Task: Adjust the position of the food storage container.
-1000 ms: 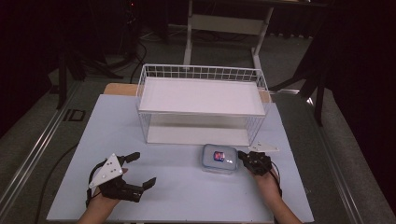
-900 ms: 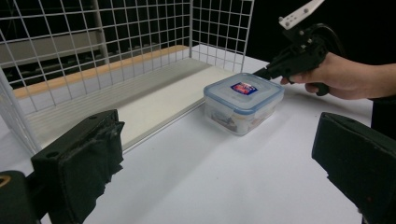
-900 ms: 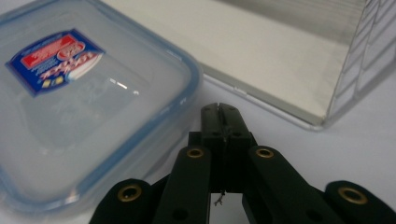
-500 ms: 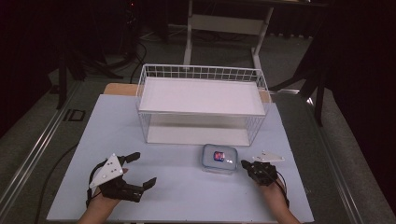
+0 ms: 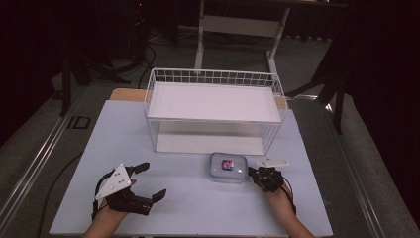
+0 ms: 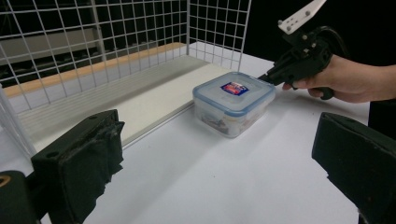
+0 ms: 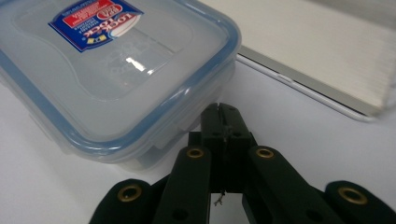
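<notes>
- Your right gripper (image 5: 255,174) is sitting at the lower right of the high view, its black jaws pressed together with nothing between them, their tips just beside the right edge of the clear plastic food box with a blue-rimmed lid and a red-and-blue label (image 5: 227,167).
- In the right gripper view, those closed tips (image 7: 223,122) are lying low in the centre of the frame, right at the near corner of the box (image 7: 116,70), which is filling the upper left; whether they are touching it, you cannot tell.
- The box is resting flat on the white table top (image 5: 198,208), a little right of centre in the high view, just in front of the white wire basket with a white board floor (image 5: 214,115).
- Your left gripper (image 5: 151,182) is lying at the lower left of the high view, well apart from the box, its jaws spread wide and holding nothing.
- In the left gripper view, the two padded jaws are standing at the lower left and lower right corners, the box (image 6: 233,101) is showing between them at centre, and your right hand (image 6: 348,79) is holding the right gripper (image 6: 264,78) at the upper right.
</notes>
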Motion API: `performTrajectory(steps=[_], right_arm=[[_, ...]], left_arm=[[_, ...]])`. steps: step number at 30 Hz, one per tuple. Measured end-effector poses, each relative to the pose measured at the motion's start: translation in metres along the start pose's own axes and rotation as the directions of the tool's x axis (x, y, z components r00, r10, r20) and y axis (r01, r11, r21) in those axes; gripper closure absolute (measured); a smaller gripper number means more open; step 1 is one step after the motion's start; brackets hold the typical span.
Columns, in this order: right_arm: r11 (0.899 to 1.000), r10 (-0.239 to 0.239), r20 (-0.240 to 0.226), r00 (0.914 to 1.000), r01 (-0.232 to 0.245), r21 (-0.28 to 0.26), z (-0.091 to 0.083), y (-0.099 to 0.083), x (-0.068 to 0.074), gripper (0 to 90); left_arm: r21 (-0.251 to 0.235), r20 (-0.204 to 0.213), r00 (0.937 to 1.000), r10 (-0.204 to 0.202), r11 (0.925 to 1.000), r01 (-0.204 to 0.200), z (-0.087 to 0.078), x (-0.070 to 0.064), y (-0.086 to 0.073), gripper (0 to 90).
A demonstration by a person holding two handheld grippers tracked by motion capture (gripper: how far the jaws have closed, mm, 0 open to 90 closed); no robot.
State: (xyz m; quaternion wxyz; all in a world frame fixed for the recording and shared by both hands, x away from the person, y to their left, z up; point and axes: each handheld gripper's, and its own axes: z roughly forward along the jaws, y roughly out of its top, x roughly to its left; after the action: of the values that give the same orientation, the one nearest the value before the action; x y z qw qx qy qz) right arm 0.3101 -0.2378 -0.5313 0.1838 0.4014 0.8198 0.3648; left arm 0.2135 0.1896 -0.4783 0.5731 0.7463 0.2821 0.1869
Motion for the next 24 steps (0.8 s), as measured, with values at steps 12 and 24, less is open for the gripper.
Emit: performTrajectory(steps=[12, 24], right_arm=[[1.0, -0.005, -0.045, 0.999, 0.004, -0.013, 0.017, 0.013, 0.015, 90.0], [1.0, -0.021, -0.064, 0.9977, 0.02, -0.016, 0.032, 0.024, 0.029, 90.0]], left_arm=[[0.007, -0.001, 1.0, -0.008, 0.9999, 0.008, 0.001, -0.001, -0.001, 2.8], [0.019, 0.0, 0.9999, -0.012, 0.9998, 0.012, 0.001, -0.001, -0.002, 2.8]])
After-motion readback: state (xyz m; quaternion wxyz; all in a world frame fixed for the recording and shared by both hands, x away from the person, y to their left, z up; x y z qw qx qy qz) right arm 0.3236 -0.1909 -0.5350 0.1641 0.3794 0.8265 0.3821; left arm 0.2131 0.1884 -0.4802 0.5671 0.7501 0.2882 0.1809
